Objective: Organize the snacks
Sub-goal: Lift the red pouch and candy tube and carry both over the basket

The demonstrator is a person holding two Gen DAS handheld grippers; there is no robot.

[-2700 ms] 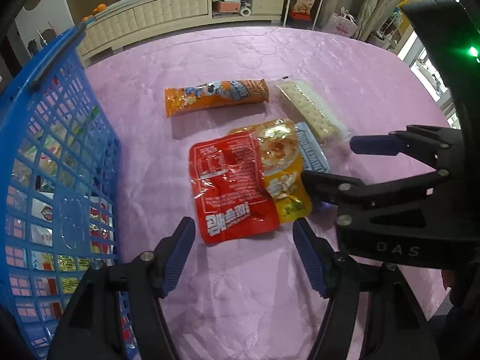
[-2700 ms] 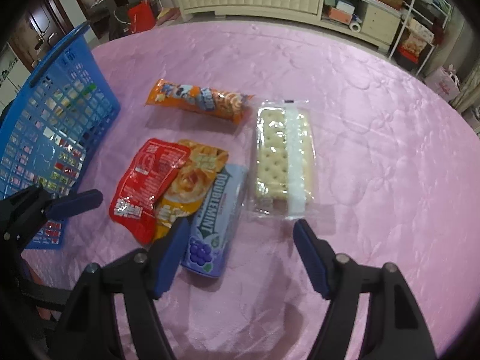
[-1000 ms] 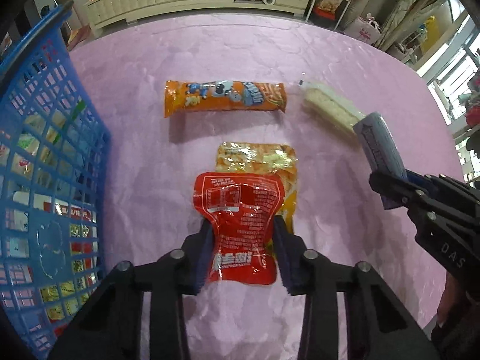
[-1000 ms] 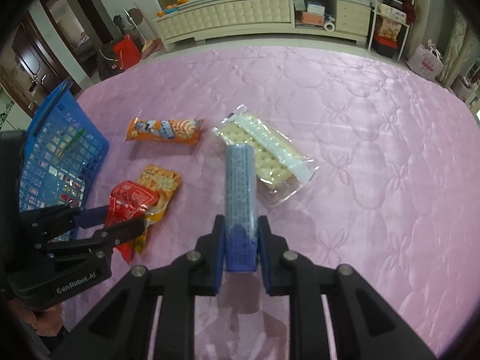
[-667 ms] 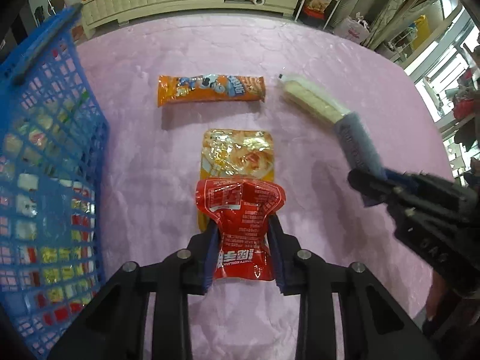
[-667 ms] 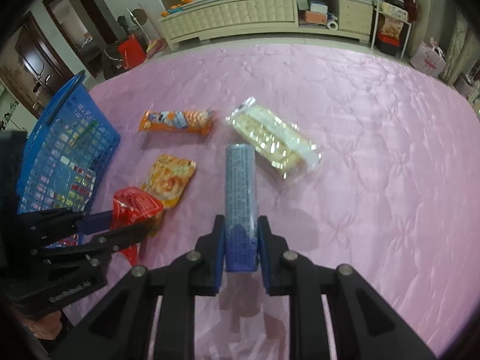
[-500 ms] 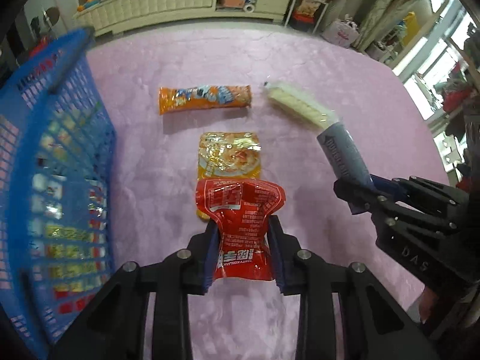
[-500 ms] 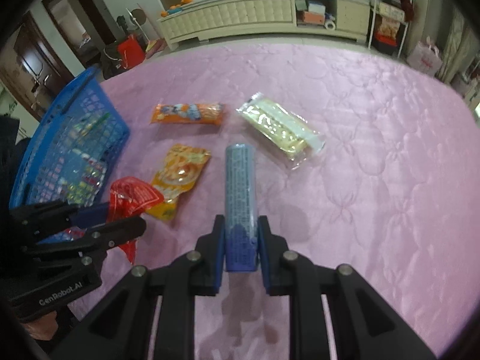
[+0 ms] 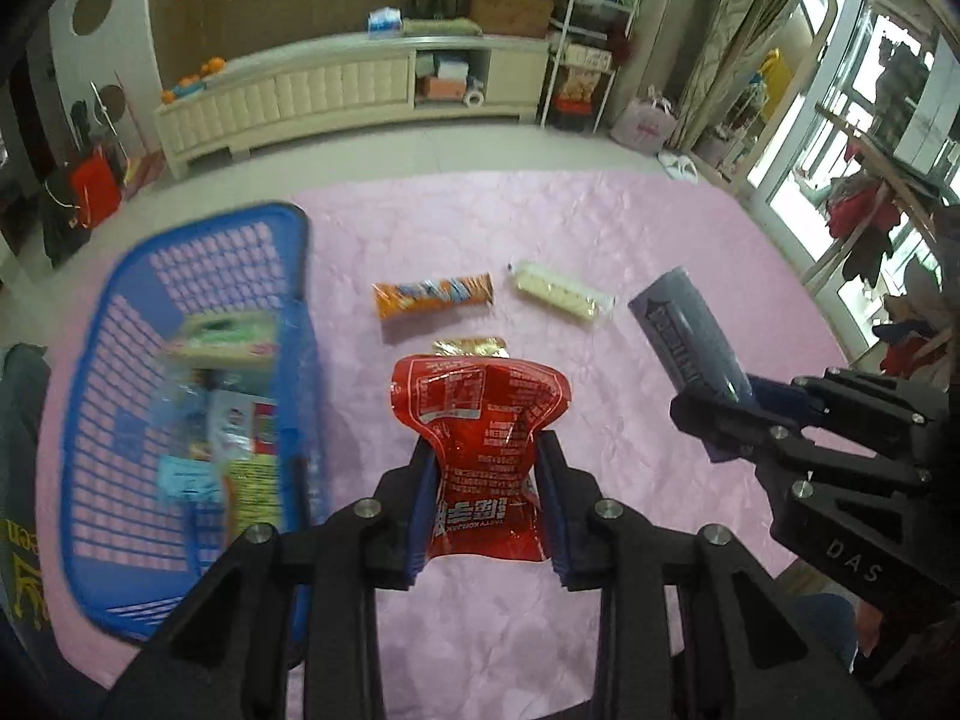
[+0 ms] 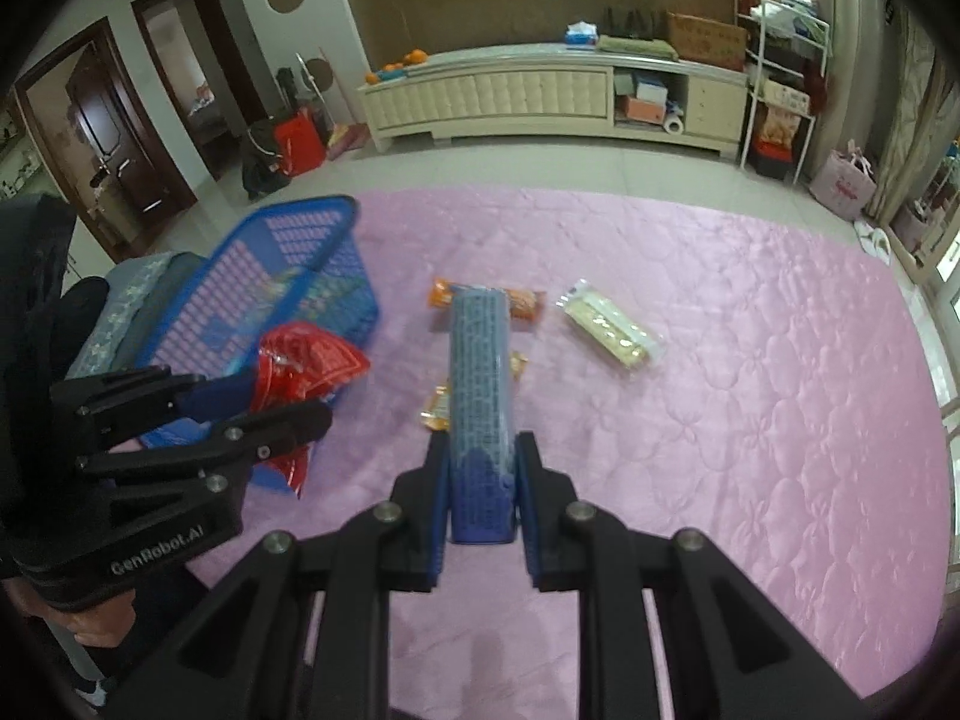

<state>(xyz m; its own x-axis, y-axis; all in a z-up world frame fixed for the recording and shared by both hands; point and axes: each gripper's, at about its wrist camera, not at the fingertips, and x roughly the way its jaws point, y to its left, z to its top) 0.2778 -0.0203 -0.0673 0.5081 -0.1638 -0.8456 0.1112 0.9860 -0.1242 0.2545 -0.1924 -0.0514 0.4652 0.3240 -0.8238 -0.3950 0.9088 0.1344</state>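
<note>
My left gripper (image 9: 485,498) is shut on a red snack pouch (image 9: 480,420) and holds it above the pink table; the pouch also shows in the right wrist view (image 10: 306,360). My right gripper (image 10: 483,498) is shut on a blue-grey Doublemint gum pack (image 10: 483,384), lifted, also seen in the left wrist view (image 9: 690,342). A blue basket (image 9: 198,276) holding several snacks stands at the left. An orange snack bar (image 9: 432,297), a clear cracker pack (image 9: 561,294) and a yellow pouch (image 9: 471,347) lie on the table.
The pink quilted tablecloth (image 10: 750,390) covers the table, with bare cloth to the right. The basket's rim (image 10: 282,207) is near the table's left edge. A white cabinet (image 10: 540,96) stands on the floor beyond.
Both grippers have risen with their snacks, so the table looks farther away. The left gripper has shifted so the basket interior now shows at its left.
</note>
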